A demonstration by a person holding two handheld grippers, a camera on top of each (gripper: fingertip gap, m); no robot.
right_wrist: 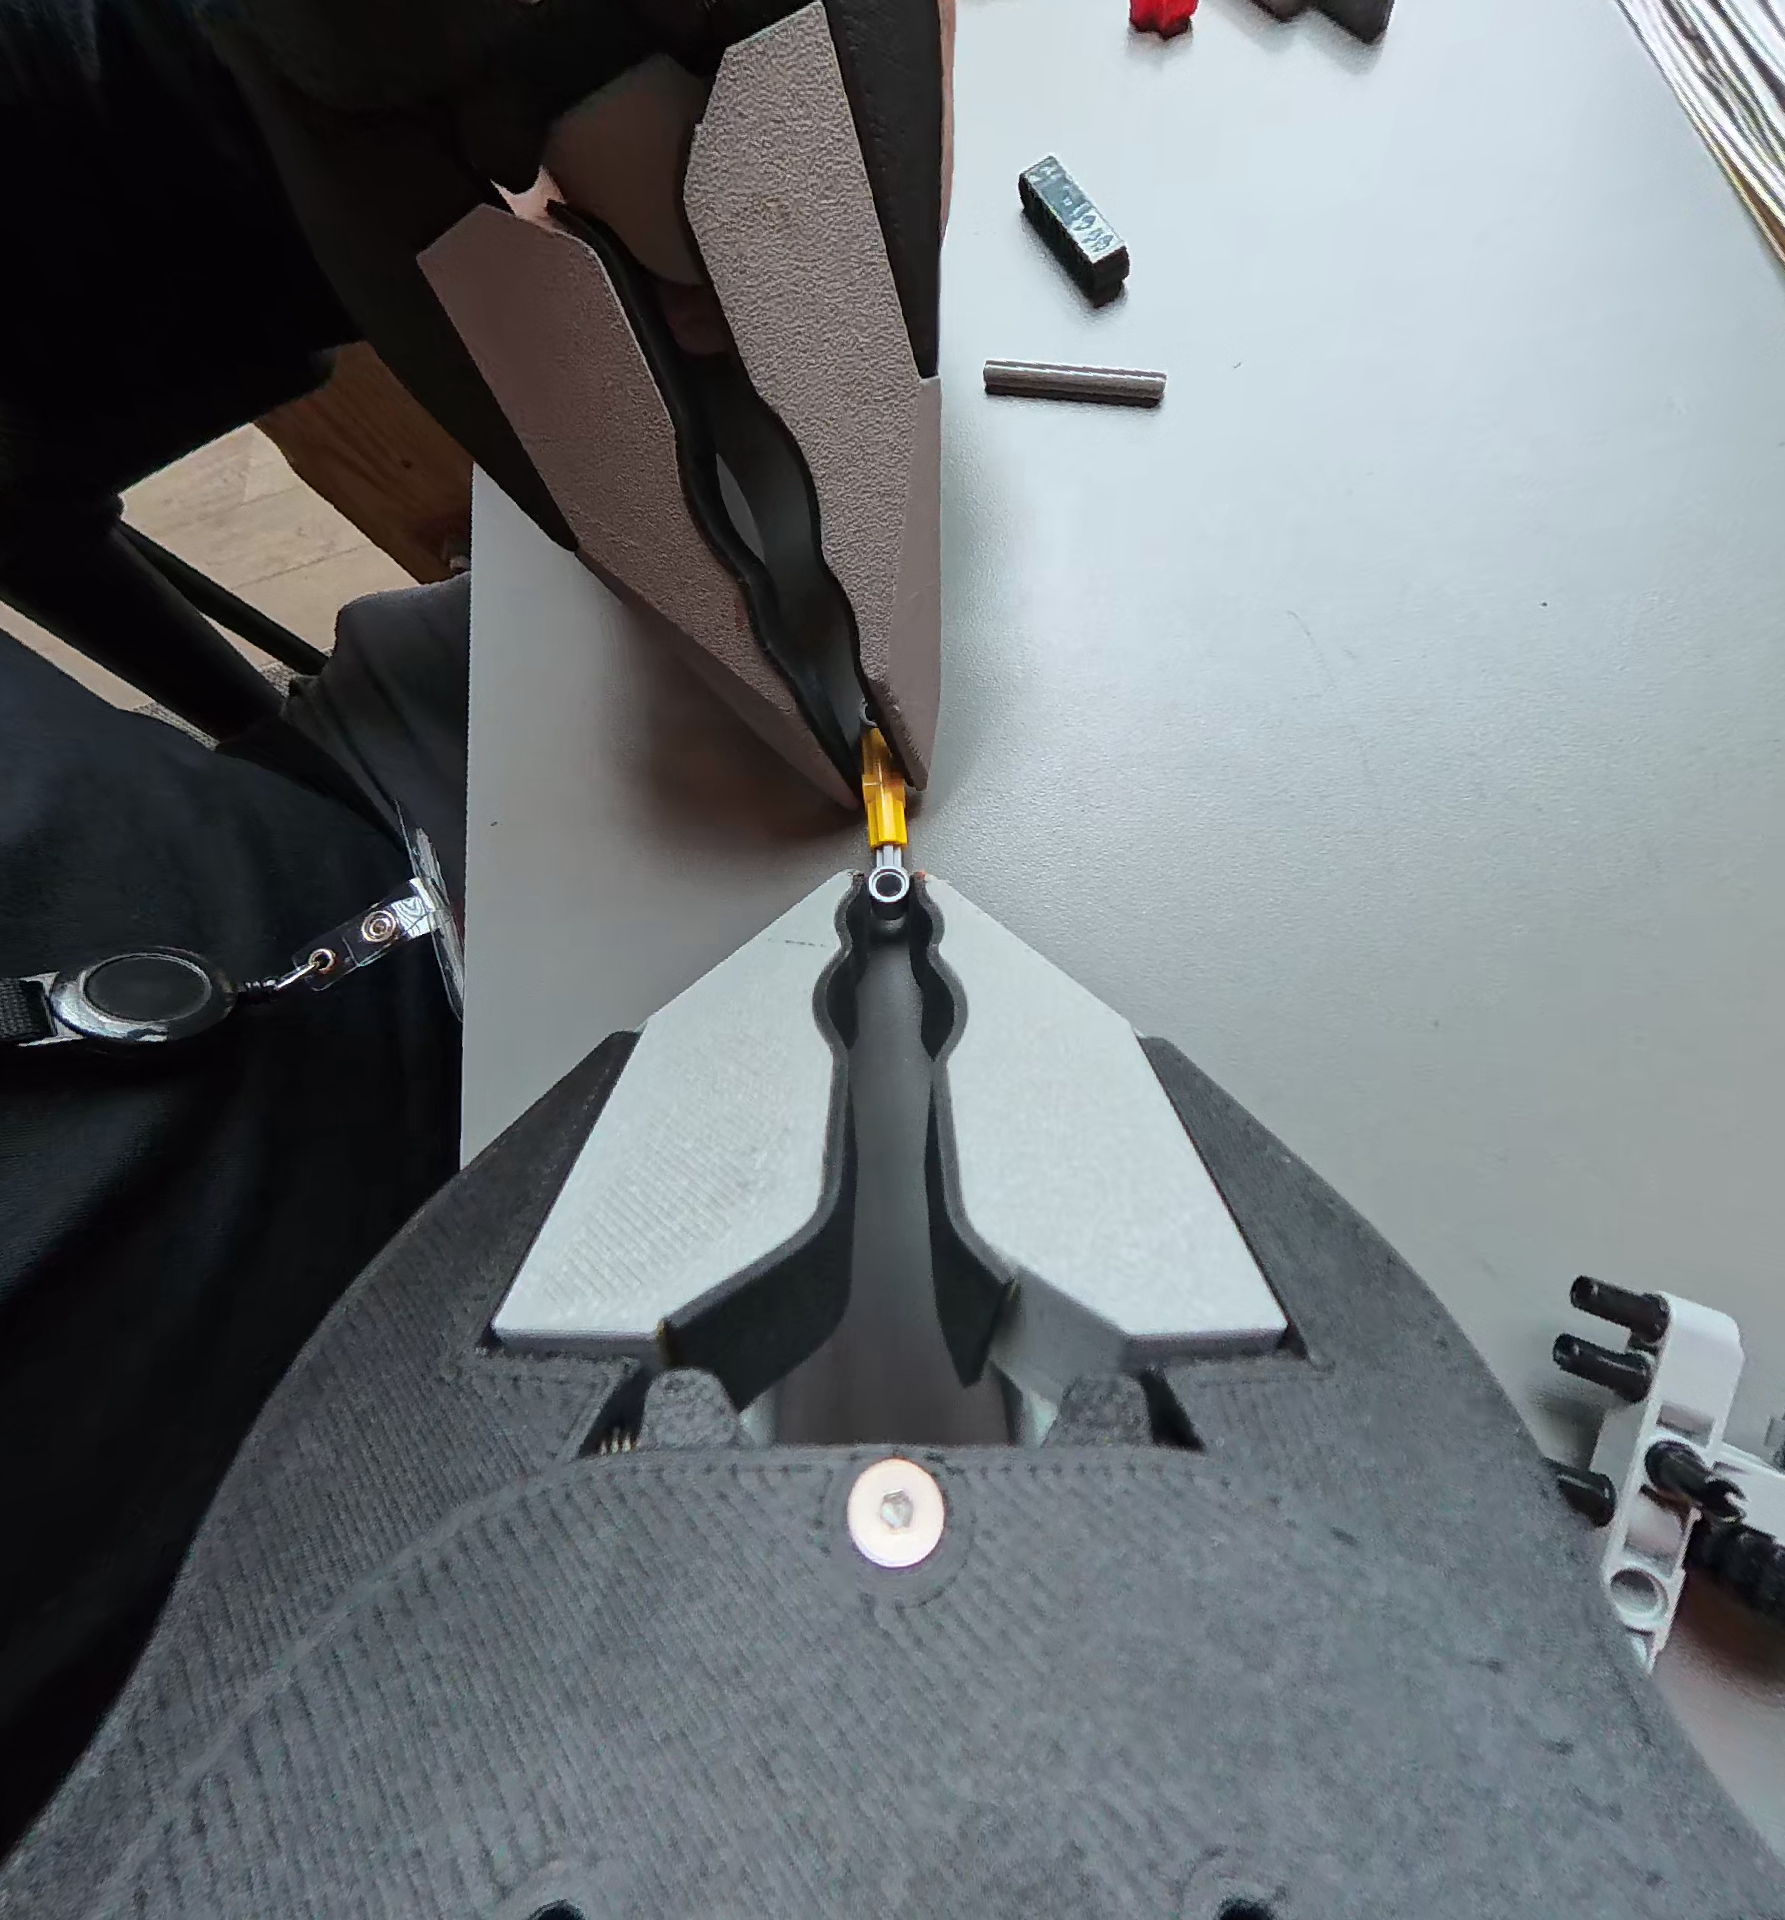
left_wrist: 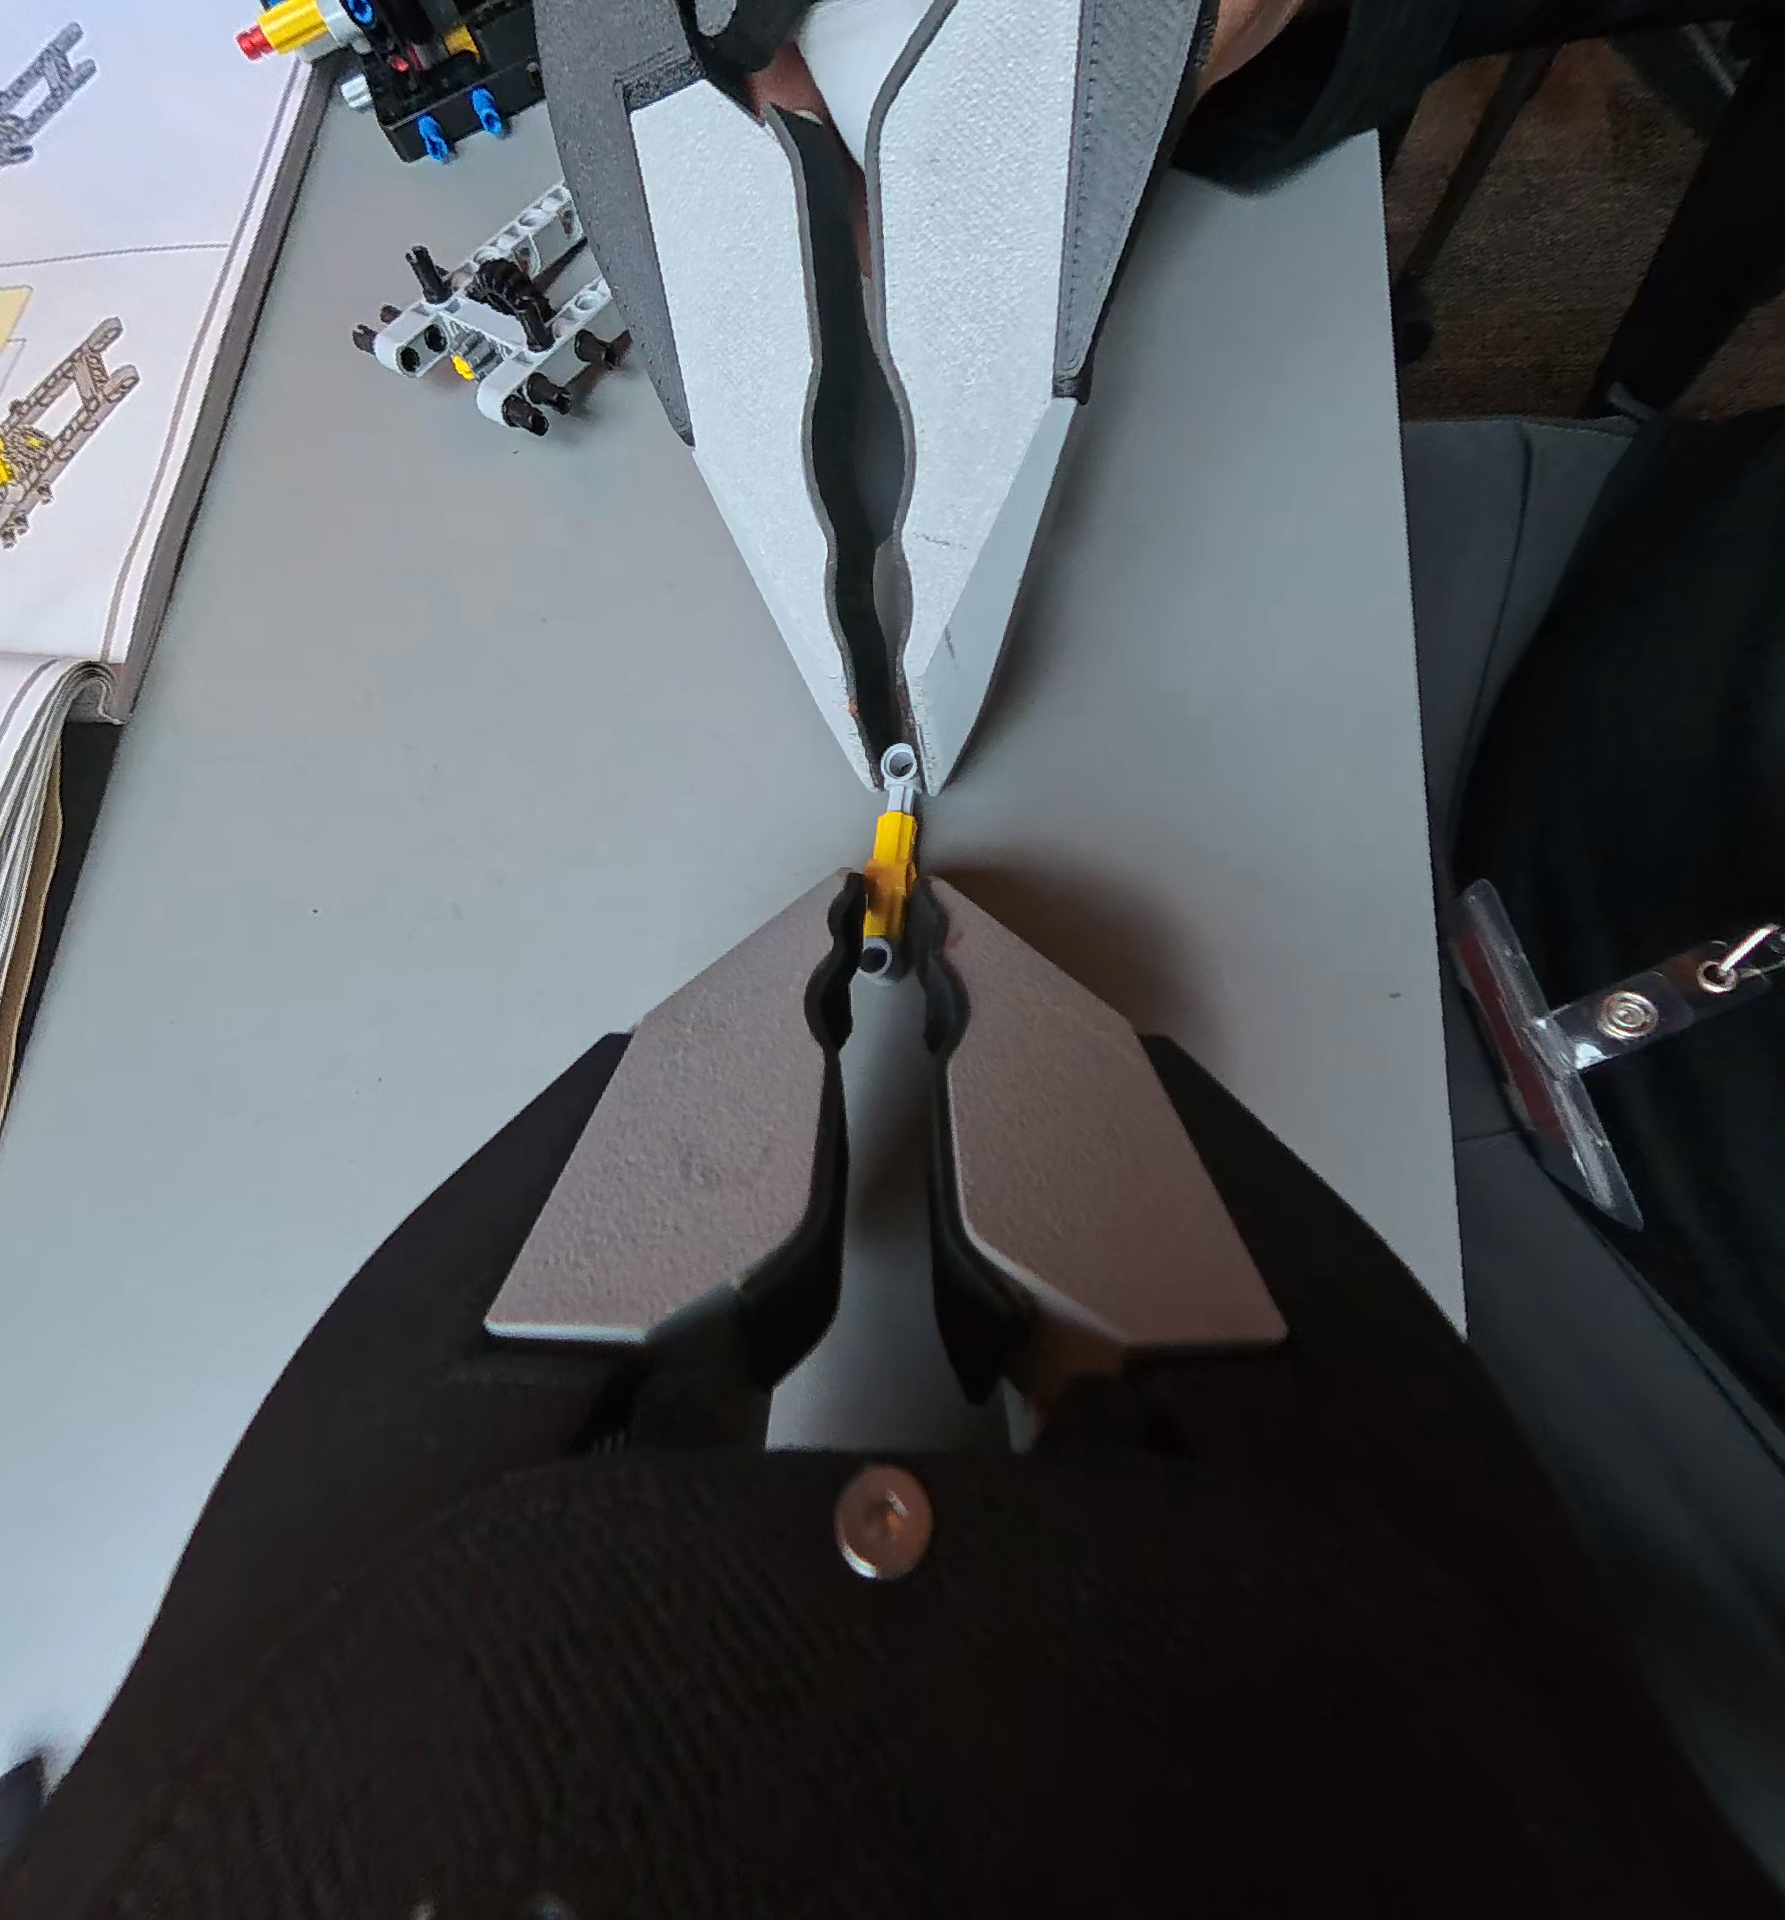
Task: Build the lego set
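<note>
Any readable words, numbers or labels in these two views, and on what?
None readable.
Instruction booklet: drawings only, no legible text.
Badge holder: card edge-on, nothing readable.
Black brick: pale marks, too small to read.

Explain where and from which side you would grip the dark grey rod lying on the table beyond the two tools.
Grip the dark grey rod at mid-length, coming from above with the tool's fingers across its thin width. It lies flat on the table, apart from the black beam, so both long sides look free; its ends offer little to pinch.
</note>
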